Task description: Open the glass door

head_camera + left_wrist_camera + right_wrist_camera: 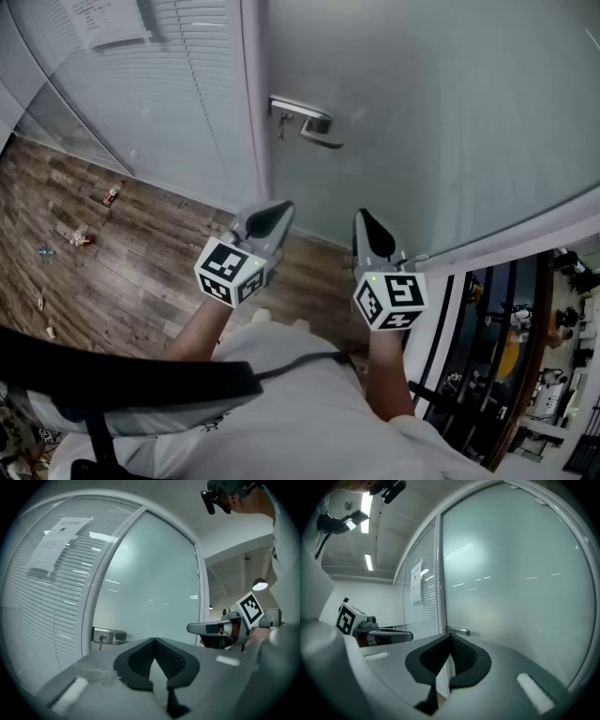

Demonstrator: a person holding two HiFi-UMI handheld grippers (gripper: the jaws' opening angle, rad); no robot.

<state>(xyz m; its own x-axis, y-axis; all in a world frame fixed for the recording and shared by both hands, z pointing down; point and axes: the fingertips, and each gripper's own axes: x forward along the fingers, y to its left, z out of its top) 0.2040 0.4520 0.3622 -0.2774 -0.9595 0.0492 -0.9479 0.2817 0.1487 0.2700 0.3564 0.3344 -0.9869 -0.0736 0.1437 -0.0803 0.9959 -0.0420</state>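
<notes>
Here, from a head camera looking steeply down, a person stands facing a frosted glass door (450, 112). Its silver door handle (314, 127) sits level at the door's left edge, beside the white frame. A key (278, 125) hangs from the lock just left of the handle.

The left gripper (279, 211) is held below the handle and slightly to its left, well apart from it. Its fingers are closed, tips meeting, with nothing between them. The right gripper (362, 219) is below the handle and slightly to its right, also clear of it. Its fingers are likewise pressed together and empty. Both grippers point roughly level toward the door, and each carries a cube with black-and-white square markers.

Left of the handle stands a glass panel with white blinds (169, 84). A paper notice (108, 23) is stuck to it, above and far left of the handle. A wooden floor (141, 272) spreads below and to the left of the handle, with a few small scraps of litter (94, 211) on it.
</notes>
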